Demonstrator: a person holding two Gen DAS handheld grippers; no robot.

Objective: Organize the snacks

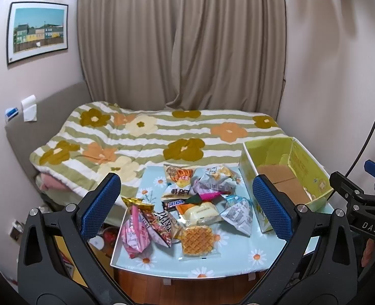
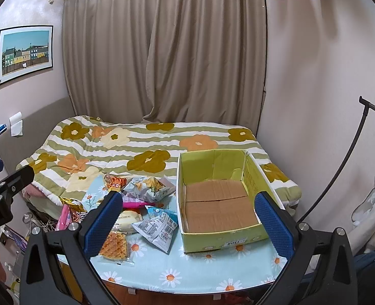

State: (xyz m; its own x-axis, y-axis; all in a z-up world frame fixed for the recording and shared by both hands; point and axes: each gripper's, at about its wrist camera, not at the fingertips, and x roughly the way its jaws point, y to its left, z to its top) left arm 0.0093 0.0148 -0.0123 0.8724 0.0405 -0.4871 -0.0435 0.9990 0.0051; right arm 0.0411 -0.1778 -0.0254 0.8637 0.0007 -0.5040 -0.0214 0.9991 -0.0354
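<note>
Left hand-held gripper (image 1: 187,198): spread wide, holding nothing, raised above the snack pile.
Right hand-held gripper (image 2: 188,218): spread wide, holding nothing, facing the box.
Snacks (image 1: 187,206): heaped loose on the bench (image 1: 159,267), left of the box; waffle pack (image 1: 197,240) nearest the front edge.
Box (image 2: 220,240): green cardboard, open-topped, only its brown floor showing inside, on the bench's right side.
Bed (image 1: 141,137): just behind the bench, under a flowered quilt.

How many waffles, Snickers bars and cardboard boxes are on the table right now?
Waffle: 1
Snickers bar: 1
Cardboard box: 1
Total: 3
</note>
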